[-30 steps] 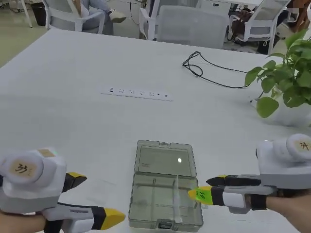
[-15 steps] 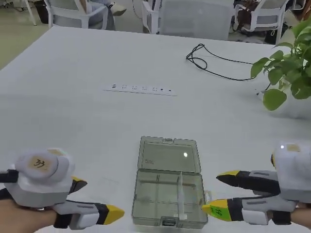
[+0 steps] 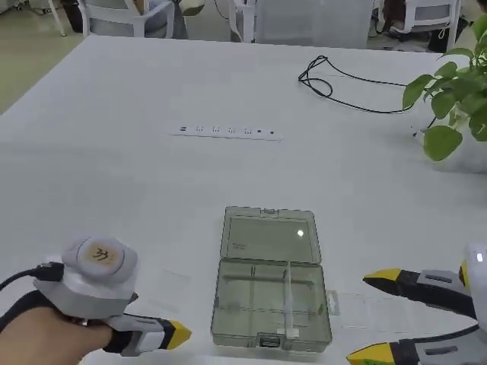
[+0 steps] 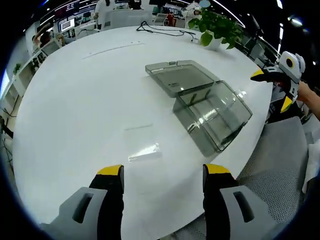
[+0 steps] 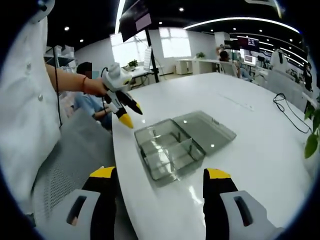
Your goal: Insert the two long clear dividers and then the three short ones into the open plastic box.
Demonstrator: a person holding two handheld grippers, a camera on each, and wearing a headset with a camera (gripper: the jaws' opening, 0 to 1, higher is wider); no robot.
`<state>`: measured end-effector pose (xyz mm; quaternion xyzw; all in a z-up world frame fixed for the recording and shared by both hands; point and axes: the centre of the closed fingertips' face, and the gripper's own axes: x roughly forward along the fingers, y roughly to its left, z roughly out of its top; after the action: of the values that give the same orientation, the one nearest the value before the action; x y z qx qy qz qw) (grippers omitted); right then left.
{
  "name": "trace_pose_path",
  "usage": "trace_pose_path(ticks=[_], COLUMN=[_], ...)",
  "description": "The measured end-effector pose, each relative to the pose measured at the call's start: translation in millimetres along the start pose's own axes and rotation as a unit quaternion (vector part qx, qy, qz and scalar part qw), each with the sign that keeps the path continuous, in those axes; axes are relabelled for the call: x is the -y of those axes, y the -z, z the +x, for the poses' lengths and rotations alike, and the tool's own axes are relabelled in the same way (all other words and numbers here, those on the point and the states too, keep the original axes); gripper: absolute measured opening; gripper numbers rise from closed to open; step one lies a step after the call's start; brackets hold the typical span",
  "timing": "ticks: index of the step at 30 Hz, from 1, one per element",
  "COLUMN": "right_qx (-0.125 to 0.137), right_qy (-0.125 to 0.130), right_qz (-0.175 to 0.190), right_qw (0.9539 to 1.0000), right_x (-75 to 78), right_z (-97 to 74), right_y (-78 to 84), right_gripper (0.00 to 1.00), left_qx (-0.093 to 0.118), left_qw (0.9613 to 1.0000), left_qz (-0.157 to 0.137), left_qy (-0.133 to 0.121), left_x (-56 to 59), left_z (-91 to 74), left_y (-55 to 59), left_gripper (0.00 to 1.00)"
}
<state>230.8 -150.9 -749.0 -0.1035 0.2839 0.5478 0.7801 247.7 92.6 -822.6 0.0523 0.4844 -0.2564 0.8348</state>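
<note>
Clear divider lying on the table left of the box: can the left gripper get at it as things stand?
Probably yes: the left gripper, open, faces the clear divider on bare table, nothing between them.

1. A long white power strip (image 3: 227,131) lies flat midway across the broad white table (image 3: 99,182).
2. A looped black cable (image 3: 338,80) runs towards a green leafy plant (image 3: 456,91) at the table's right edge.
3. Pale office chairs (image 3: 304,21) line the far side.
</note>
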Motion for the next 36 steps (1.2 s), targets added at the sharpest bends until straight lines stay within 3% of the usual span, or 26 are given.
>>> trace_pose_path(ticks=[5,15,16,18,20,22,36], right_qx=[0.006,0.026,0.028,0.032,0.034,0.039,0.043], right_qy=[0.004,0.019,0.02,0.022,0.025,0.027,0.027], right_qz=[-0.002,0.008,0.008,0.011,0.012,0.014,0.016], right_qw=[1.0,0.9994,0.9994,0.9992,0.999,0.9988,0.9986], right_x=[2.0,9.2,9.4,9.8,10.2,10.5,8.0], right_z=[-4.9,-11.4,-12.0,-13.0,-13.5,-13.9,-11.2], right_y=[2.2,-3.1,-3.6,-4.7,-5.4,-6.9,-9.1], right_gripper=[0.71,0.7,0.7,0.69,0.69,0.69,0.68], left_qx=[-0.032,-0.077,-0.066,-0.076,-0.085,-0.087,-0.108], left_qw=[0.9991,0.9954,0.9955,0.9946,0.9925,0.9927,0.9903], left_qz=[-0.012,0.004,0.021,0.012,0.027,0.014,0.003], left_qy=[-0.026,-0.057,-0.065,-0.069,-0.084,-0.082,-0.087], left_x=[-9.0,-15.2,-18.4,-16.9,-21.6,-21.1,-26.7], left_z=[7.5,18.6,18.6,15.8,15.7,16.4,16.2], left_y=[10.9,22.8,17.9,20.5,20.9,19.3,19.4], left_gripper=[0.57,0.48,0.46,0.44,0.41,0.41,0.33])
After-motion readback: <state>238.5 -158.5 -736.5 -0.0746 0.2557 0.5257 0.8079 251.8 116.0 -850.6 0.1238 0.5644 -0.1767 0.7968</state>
